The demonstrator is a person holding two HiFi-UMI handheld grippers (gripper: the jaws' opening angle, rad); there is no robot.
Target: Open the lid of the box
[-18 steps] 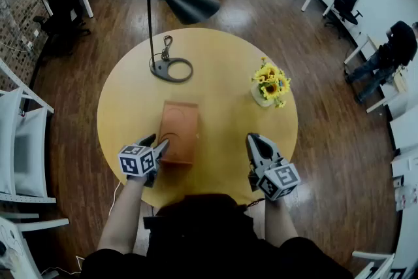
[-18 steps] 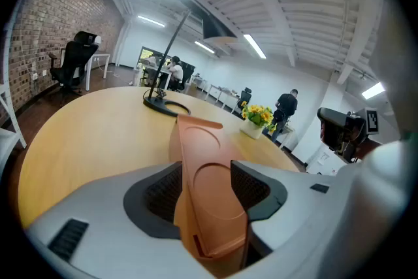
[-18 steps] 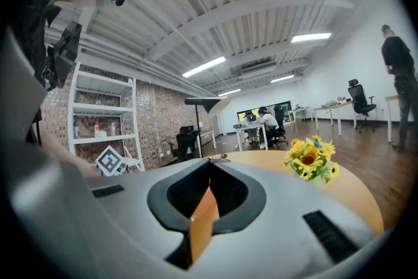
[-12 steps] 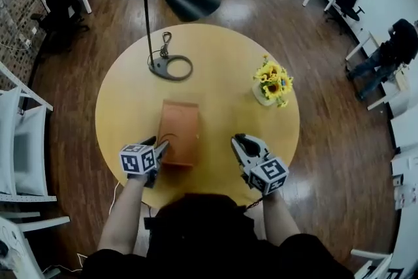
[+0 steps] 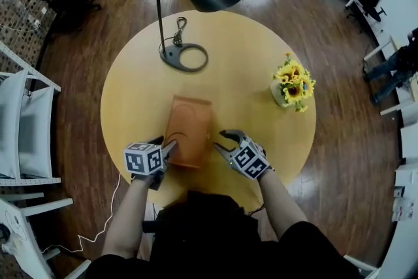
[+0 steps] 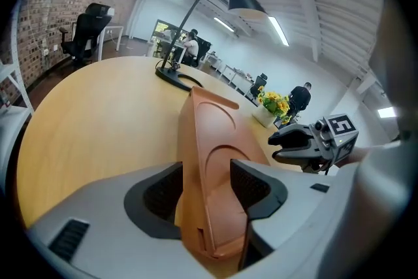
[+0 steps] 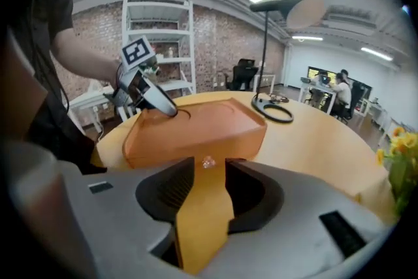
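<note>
I see the box [image 5: 191, 127] on the near half of the round table [image 5: 255, 62], long side running away from me. Its lid lies flat and shut, with an arched groove pressed into the top.

My left gripper [image 5: 166, 144] is at the box's near-left corner. In the left gripper view its jaws straddle that end of the box [image 6: 215, 134]. One pad sits against the left wall and the other against the lid's top face, and the box fills the gap between them. The left gripper [image 6: 206, 173] reads to me as clamped on the box.

My right gripper [image 5: 221, 140] sits just beside the box's right side, near its front end, pointing at it. In the right gripper view the right gripper [image 7: 209, 170] has its jaws spread wide, with only bare tabletop between them. The box [image 7: 196, 124] stands just past the tips, and I cannot tell whether they touch it. The left gripper [image 7: 160, 104] shows beyond, on the box's far corner from this side.

Farther back on the table a black lamp [image 5: 185, 57] stands on a ring base, its shade hanging over the far edge. A pot of flowers [image 5: 294, 83] sits to the right, well apart from the box.
</note>
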